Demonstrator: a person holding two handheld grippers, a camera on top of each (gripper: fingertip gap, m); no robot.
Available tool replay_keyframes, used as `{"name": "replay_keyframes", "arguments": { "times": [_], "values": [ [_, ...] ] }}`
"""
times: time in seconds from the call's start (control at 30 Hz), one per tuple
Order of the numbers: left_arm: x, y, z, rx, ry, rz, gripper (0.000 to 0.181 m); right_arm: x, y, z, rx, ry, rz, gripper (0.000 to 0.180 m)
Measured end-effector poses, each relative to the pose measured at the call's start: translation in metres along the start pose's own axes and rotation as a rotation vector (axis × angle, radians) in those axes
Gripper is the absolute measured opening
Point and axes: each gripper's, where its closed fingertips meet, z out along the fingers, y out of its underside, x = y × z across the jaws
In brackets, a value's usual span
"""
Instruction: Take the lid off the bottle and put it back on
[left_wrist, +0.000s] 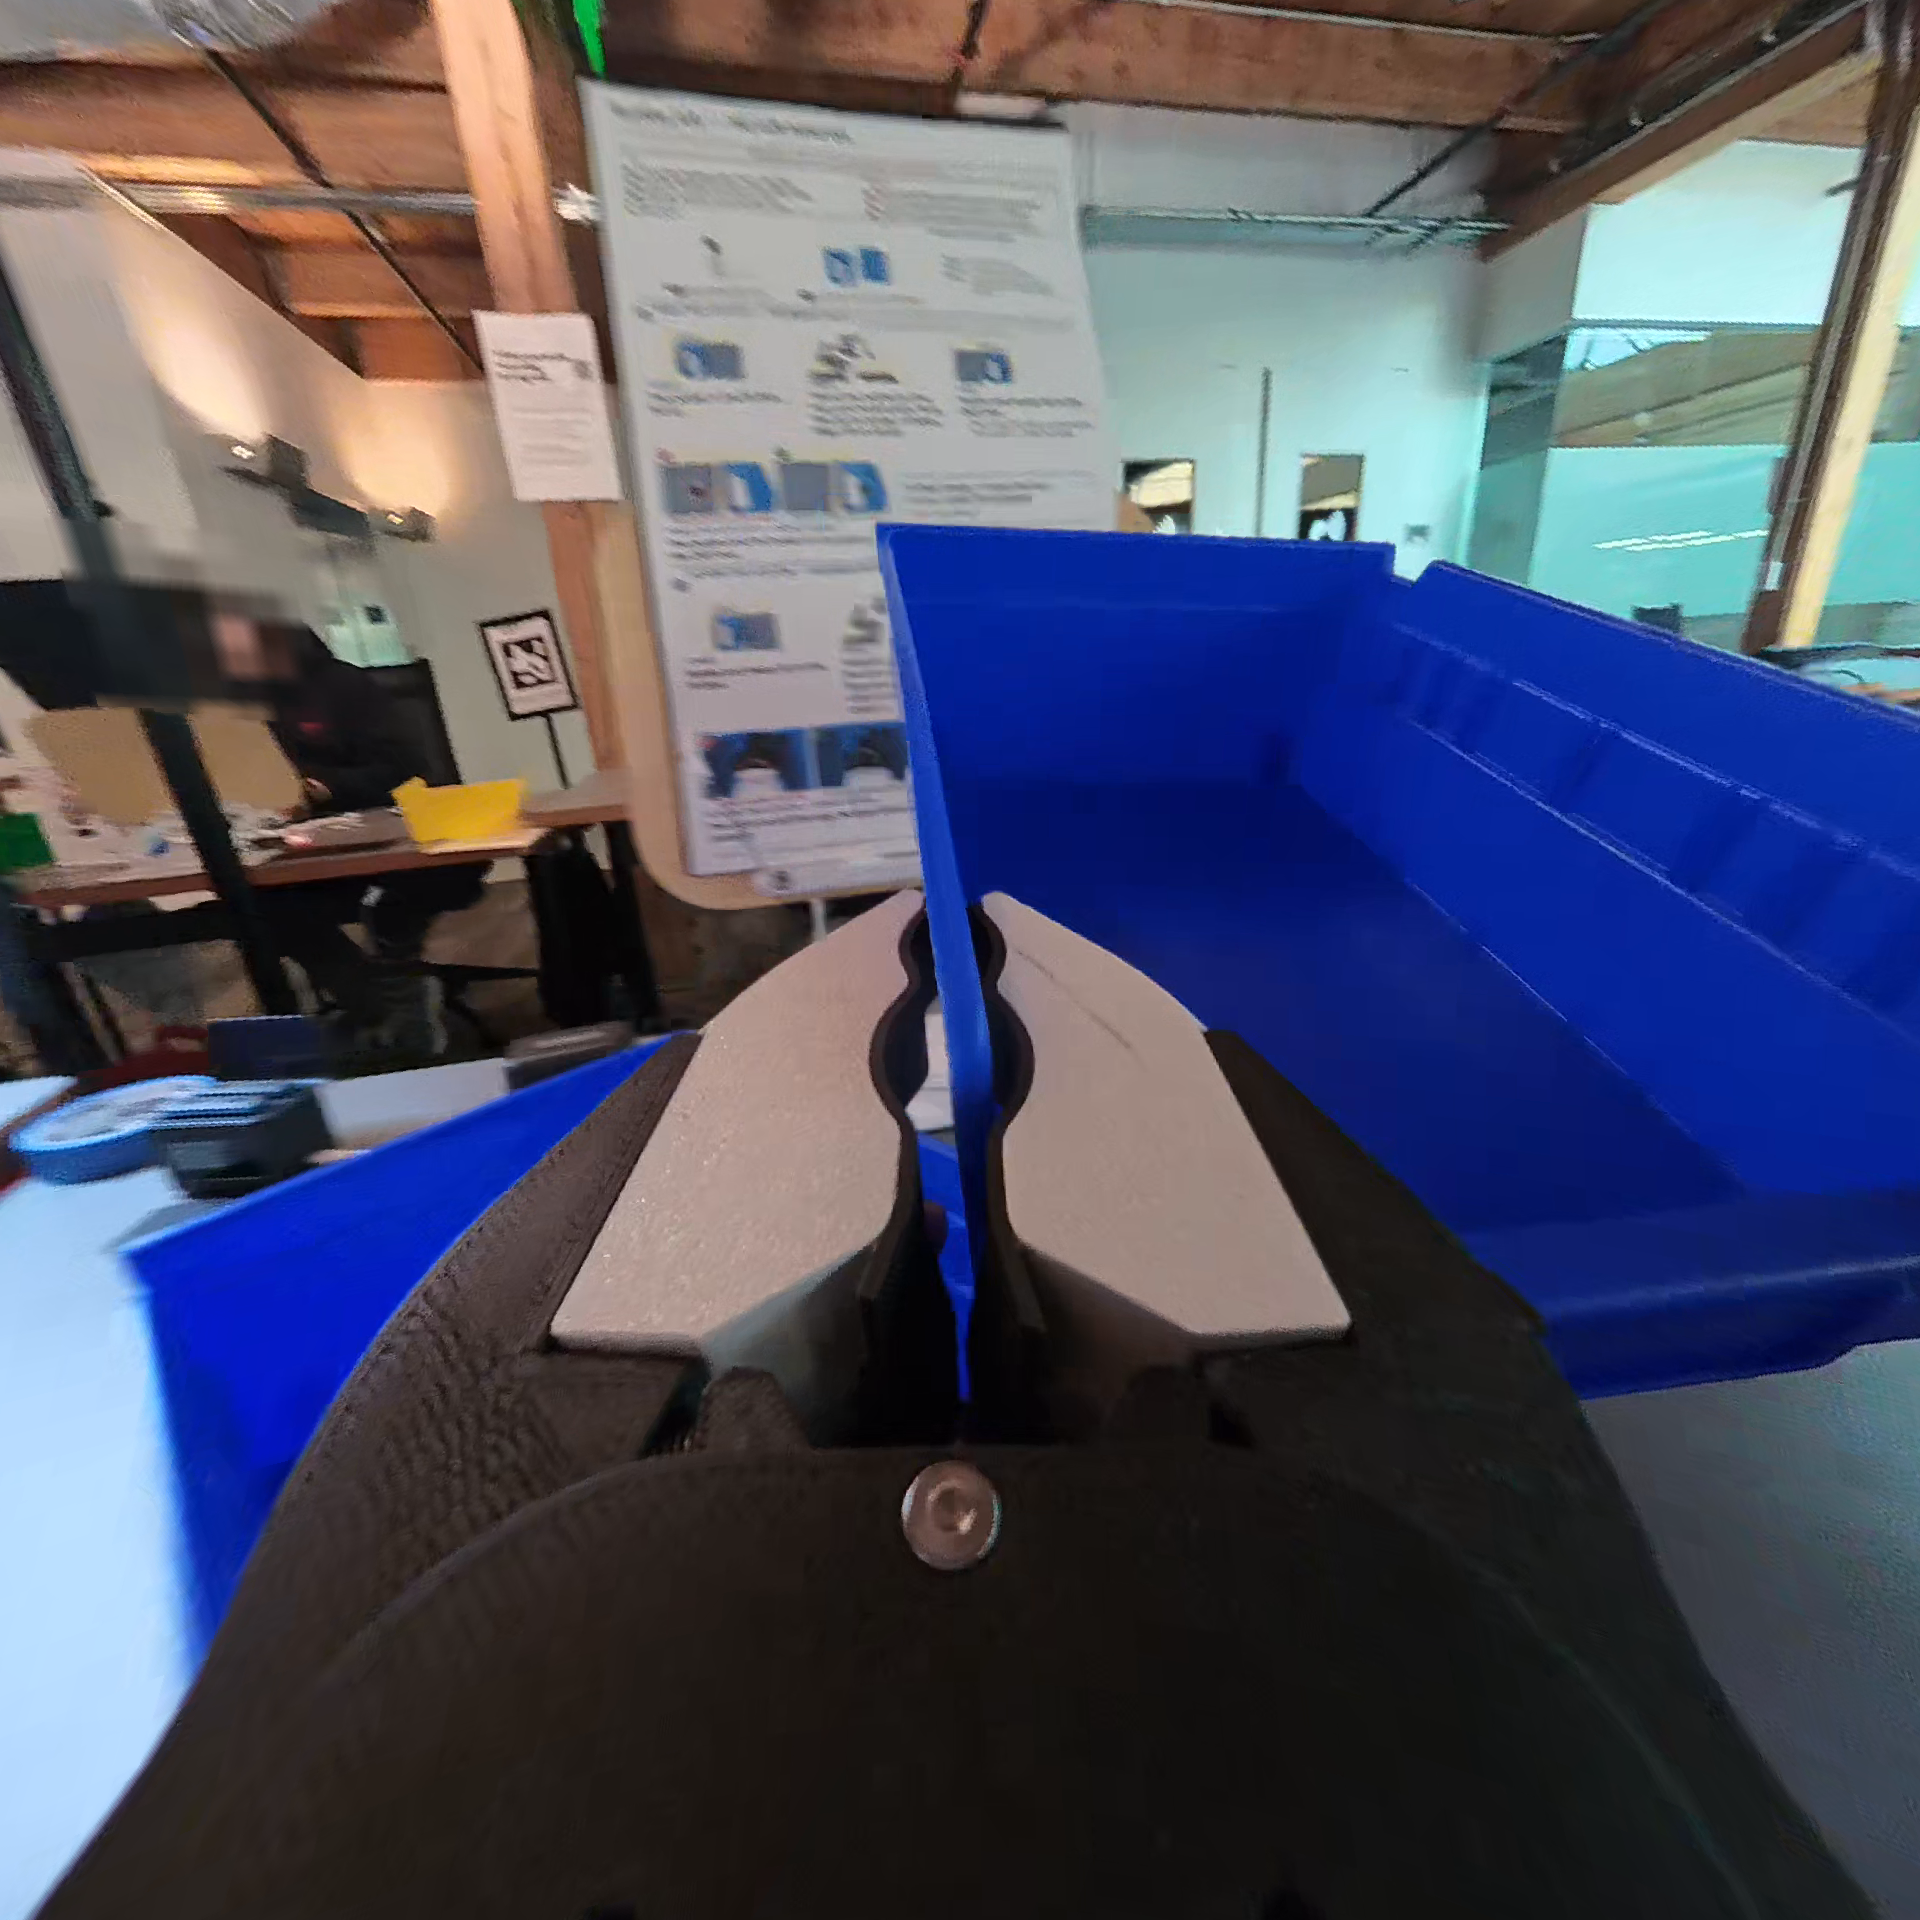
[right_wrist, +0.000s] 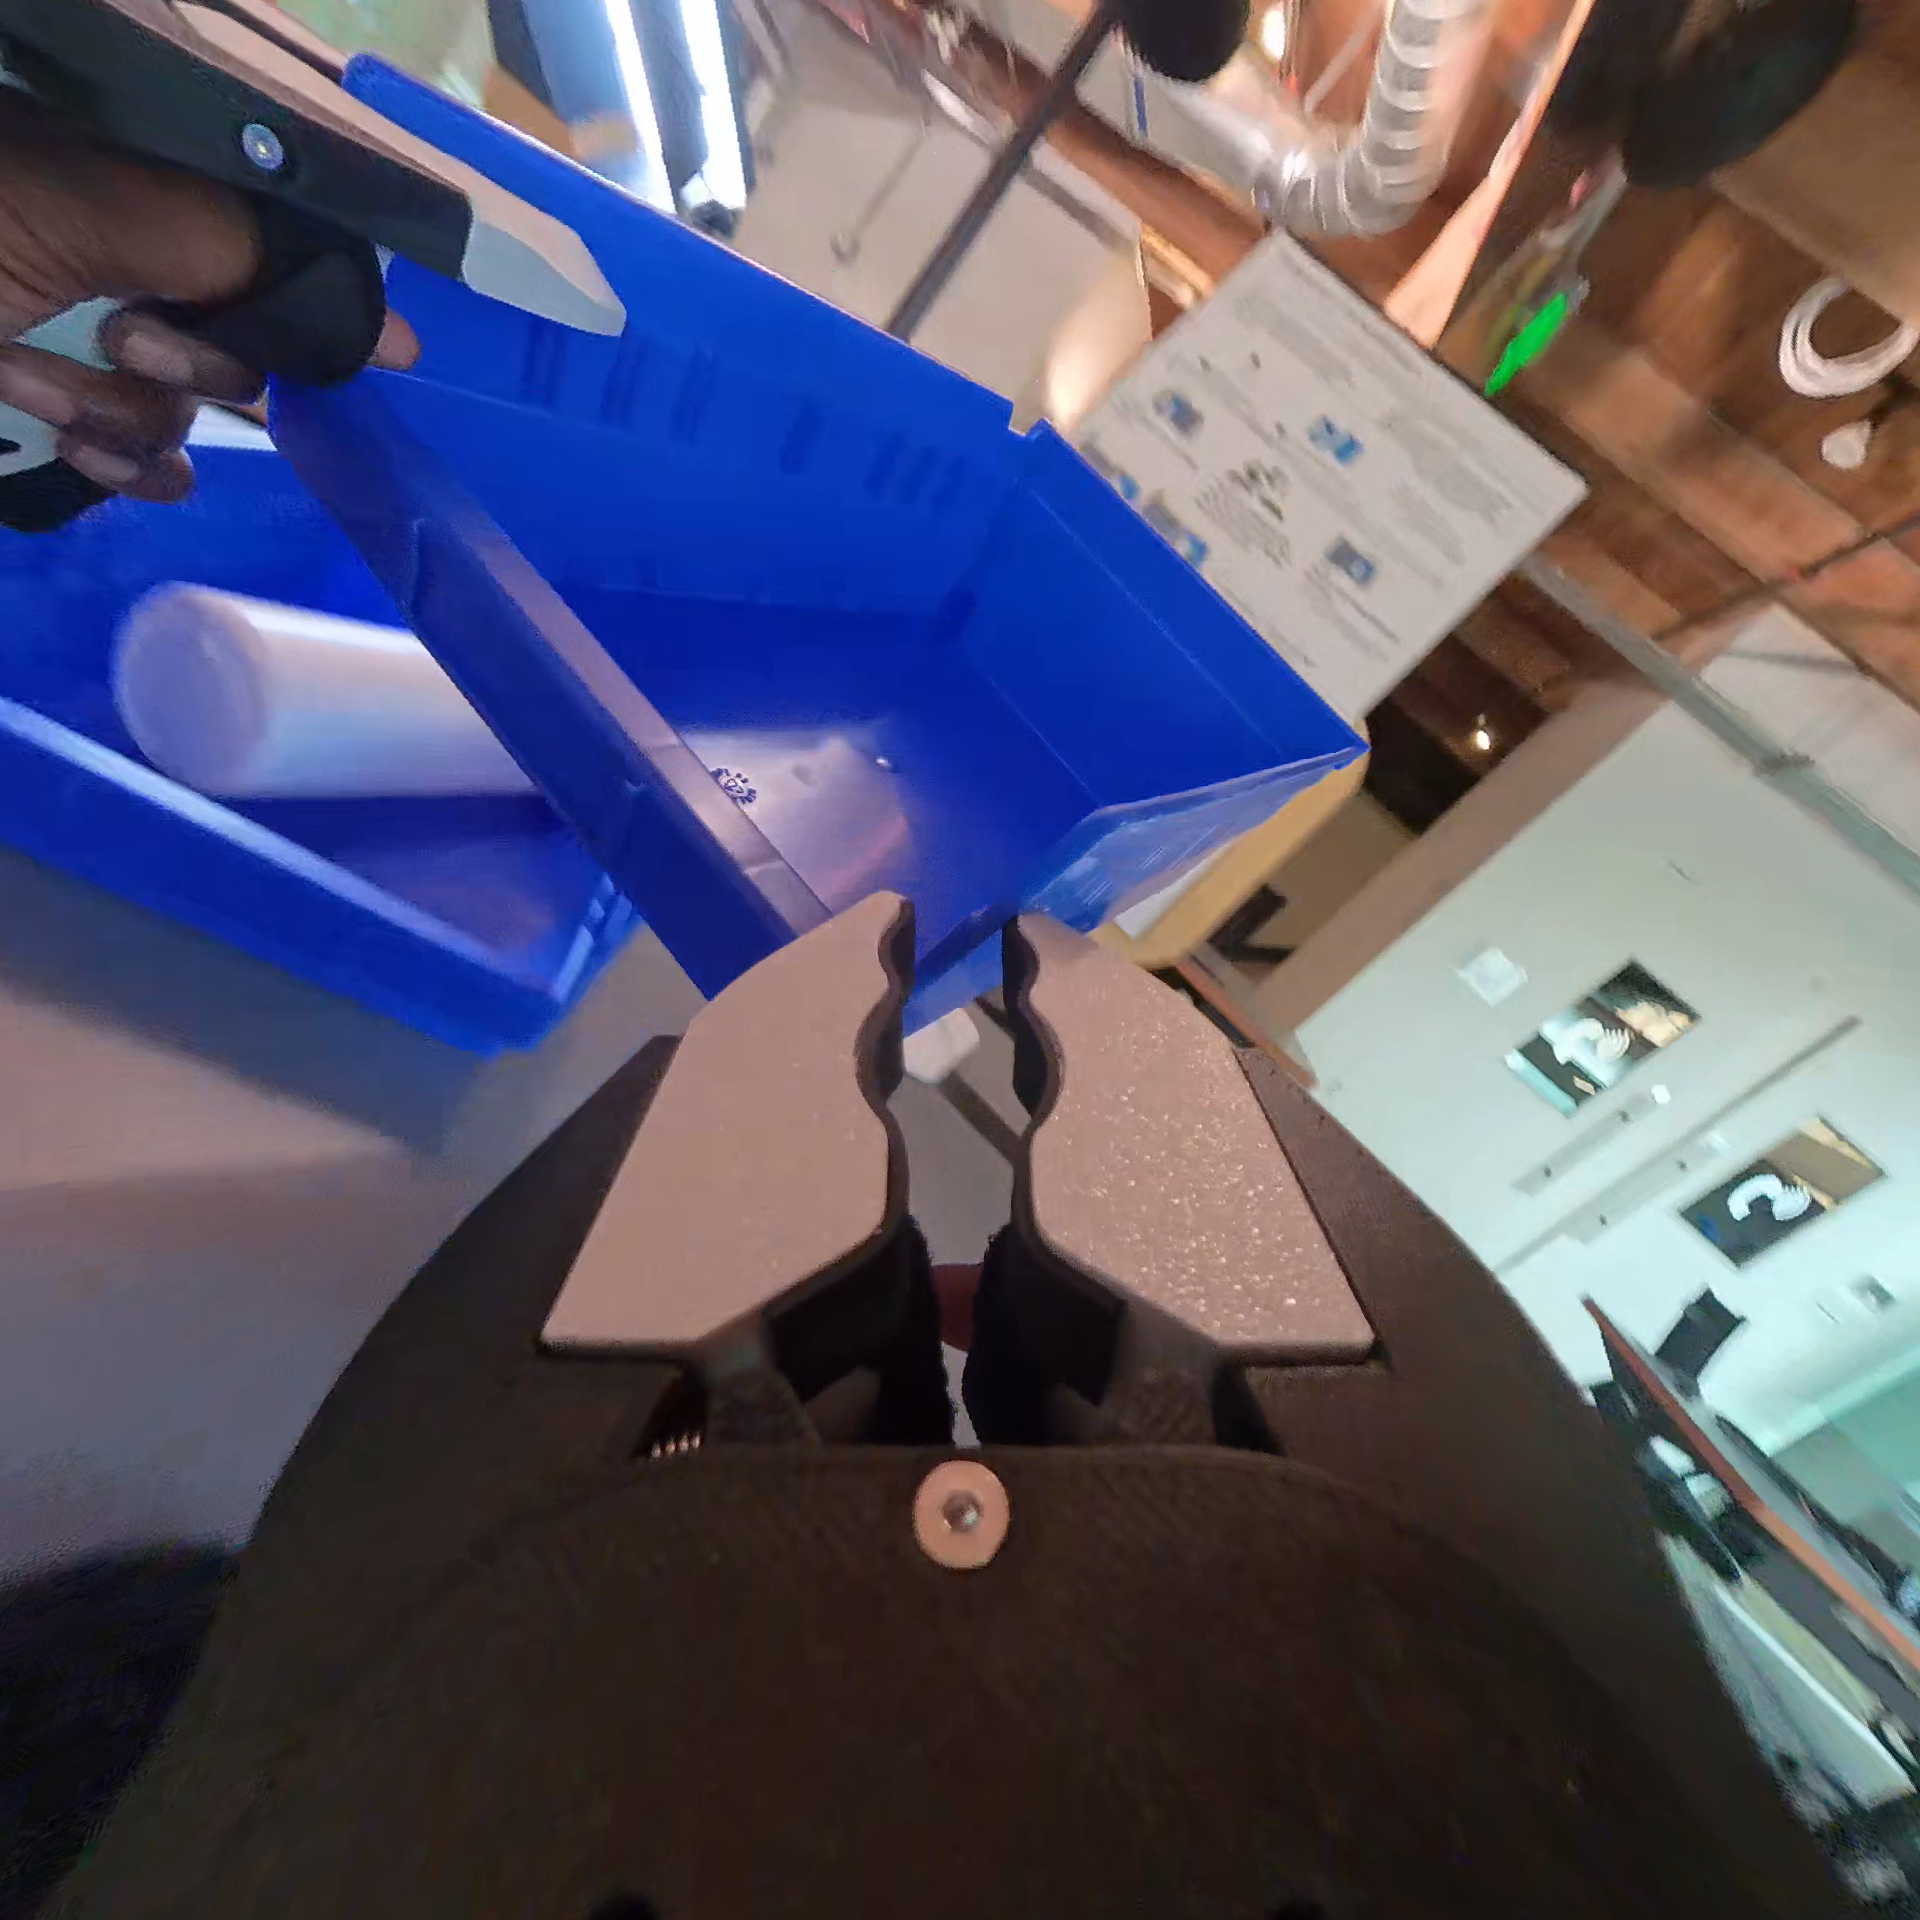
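My left hand-held gripper (left_wrist: 961, 1039) is pressed together on the thin side wall of a blue plastic storage bin (left_wrist: 1351, 935), which hangs tilted in the air, its open cavity spreading off to the right of my fingers. In the right wrist view that same left hand-held gripper (right_wrist: 582, 301) shows at the upper left, pinching the bin's far wall, with a person's hand (right_wrist: 104, 343) wrapped round its grip. My right hand-held gripper (right_wrist: 958, 997) is slightly spread, a narrow gap between its fingers, holding nothing; its tips sit just below the lifted bin's near lower edge.

The white cylindrical plastic bottle (right_wrist: 301, 707) lies on its side in a second blue plastic bin (right_wrist: 312, 904) resting on the grey bench (right_wrist: 208, 1195), well left of my right fingers and partly hidden behind the tilted bin's wall. I cannot make out its lid.

Bare bench surface lies left of and below my right fingers; a white instruction poster (left_wrist: 831, 416) hangs beyond.
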Motion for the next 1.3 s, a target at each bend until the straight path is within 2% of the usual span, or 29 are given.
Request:
{"name": "replay_keyframes", "arguments": {
  "times": [0.13,0.27,0.4,0.53,0.63,0.73,0.77,0.8,0.9,0.97,1.03,1.1,1.17,1.27,1.3],
  "values": [
    [0.070,0.036,0.028,-0.074,0.079,-0.012,0.006,0.037,0.054,-0.035,-0.121,0.030,0.017,0.015],
    [0.123,0.073,0.034,-0.166,0.155,0.002,0.011,0.052,0.103,-0.063,-0.206,-0.013,0.069,0.016],
    [0.157,0.107,0.028,-0.248,0.225,0.020,0.015,0.044,0.150,-0.087,-0.277,-0.101,0.147,0.016],
    [0.175,0.132,0.021,-0.312,0.276,0.023,0.021,0.039,0.174,-0.099,-0.330,-0.135,0.191,0.016],
    [0.187,0.147,0.015,-0.367,0.358,0.042,0.032,0.044,0.182,-0.104,-0.360,-0.112,0.197,0.016],
    [0.201,0.147,-0.002,-0.473,0.540,0.038,0.064,0.043,0.195,-0.113,-0.434,-0.133,0.195,0.019],
    [0.200,0.139,-0.008,-0.488,0.574,0.019,0.077,0.047,0.195,-0.116,-0.439,-0.113,0.191,0.028],
    [0.192,0.130,-0.014,-0.475,0.584,0.026,0.081,0.054,0.190,-0.119,-0.417,-0.082,0.182,0.033],
    [0.146,0.122,-0.028,-0.449,0.547,0.259,0.082,0.076,0.150,-0.125,-0.282,-0.006,0.162,0.039],
    [0.103,0.138,-0.033,-0.526,0.461,0.481,0.080,0.069,0.116,-0.118,-0.190,-0.061,0.113,0.038],
    [0.069,0.159,-0.037,-0.624,0.405,0.630,0.075,0.045,0.097,-0.104,-0.170,-0.179,0.060,0.036],
    [0.046,0.180,-0.041,-0.720,0.380,0.711,0.069,0.010,0.104,-0.088,-0.269,-0.323,0.024,0.039],
    [0.028,0.196,-0.046,-0.788,0.355,0.789,0.059,-0.019,0.133,-0.077,-0.445,-0.415,-0.063,0.042],
    [0.016,0.197,-0.051,-0.788,0.361,0.873,0.033,-0.038,0.174,-0.071,-0.658,-0.465,-0.237,0.041],
    [0.013,0.198,-0.055,-0.790,0.373,0.867,0.033,-0.040,0.183,-0.071,-0.706,-0.463,-0.277,0.037]
  ]
}}
